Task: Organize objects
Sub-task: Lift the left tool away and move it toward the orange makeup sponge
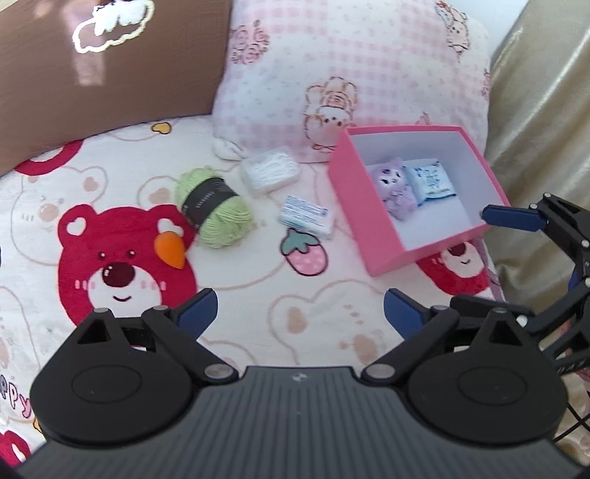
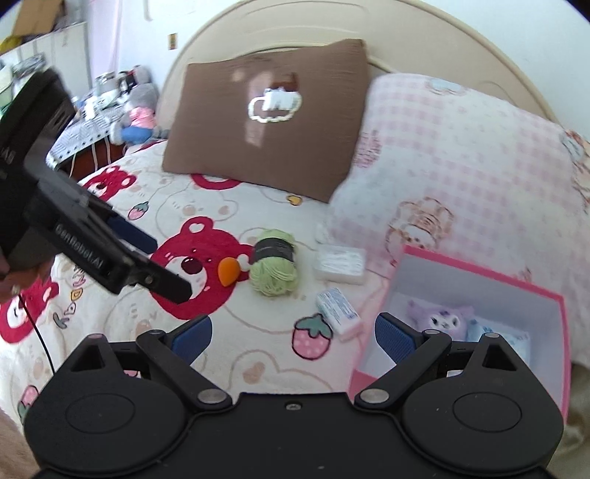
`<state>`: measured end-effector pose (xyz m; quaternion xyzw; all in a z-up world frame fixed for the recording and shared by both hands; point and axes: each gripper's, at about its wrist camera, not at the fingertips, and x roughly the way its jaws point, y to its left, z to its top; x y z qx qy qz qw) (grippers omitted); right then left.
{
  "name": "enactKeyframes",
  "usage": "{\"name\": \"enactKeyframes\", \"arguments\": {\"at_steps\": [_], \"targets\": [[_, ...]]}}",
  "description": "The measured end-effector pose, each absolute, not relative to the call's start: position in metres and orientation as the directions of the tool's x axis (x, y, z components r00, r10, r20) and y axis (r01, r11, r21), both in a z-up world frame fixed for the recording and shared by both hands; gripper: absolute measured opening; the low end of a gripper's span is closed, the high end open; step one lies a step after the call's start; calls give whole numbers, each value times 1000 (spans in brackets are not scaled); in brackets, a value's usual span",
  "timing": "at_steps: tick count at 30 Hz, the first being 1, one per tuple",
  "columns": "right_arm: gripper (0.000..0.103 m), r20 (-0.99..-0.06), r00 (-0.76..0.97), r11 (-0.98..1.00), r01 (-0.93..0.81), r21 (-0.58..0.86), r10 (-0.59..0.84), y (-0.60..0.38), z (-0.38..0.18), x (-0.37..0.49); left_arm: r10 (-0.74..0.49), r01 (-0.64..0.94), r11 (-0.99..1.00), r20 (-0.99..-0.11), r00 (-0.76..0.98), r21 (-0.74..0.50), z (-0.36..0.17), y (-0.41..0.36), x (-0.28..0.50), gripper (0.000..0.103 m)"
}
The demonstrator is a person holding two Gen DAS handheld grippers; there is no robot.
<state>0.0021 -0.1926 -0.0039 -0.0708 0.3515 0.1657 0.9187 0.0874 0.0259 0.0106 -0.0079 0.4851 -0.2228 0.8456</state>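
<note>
On the bear-print bedspread (image 1: 332, 294) lie a green yarn ball (image 1: 214, 210), an orange teardrop sponge (image 1: 169, 250), a clear box of cotton swabs (image 1: 271, 173) and a small white-and-blue packet (image 1: 308, 215). To their right an open pink box (image 1: 368, 221) holds a purple plush (image 1: 394, 188) and a blue packet (image 1: 431, 180). My left gripper (image 1: 300, 313) hovers open and empty, nearer than the loose items. My right gripper (image 2: 295, 333) is open and empty too, at the pink box's (image 2: 479, 274) near left corner, one of its pads (image 1: 512, 217) over the rim.
A brown pillow (image 1: 110, 73) and a pink checked pillow (image 1: 350, 73) lean on the headboard (image 2: 295, 29) behind the items. Gold fabric (image 1: 545, 110) rises right of the box. A cluttered bedside table with a soft toy (image 2: 136, 110) stands far left.
</note>
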Motion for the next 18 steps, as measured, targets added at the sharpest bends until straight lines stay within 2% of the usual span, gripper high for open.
{"name": "enactKeyframes", "arguments": {"at_steps": [5, 13, 18], "targets": [[97, -659, 709, 930, -365, -38, 251, -171, -26, 13, -323, 323, 928, -828, 459, -183, 3, 44, 104, 98], [97, -631, 702, 877, -475, -70, 330, -130, -52, 38, -304, 276, 943, -827, 472, -189, -20, 66, 132, 98], [97, -660, 665, 856, -514, -64, 350, -105, -74, 67, -333, 250, 939, -811, 481, -238, -40, 76, 148, 98]]}}
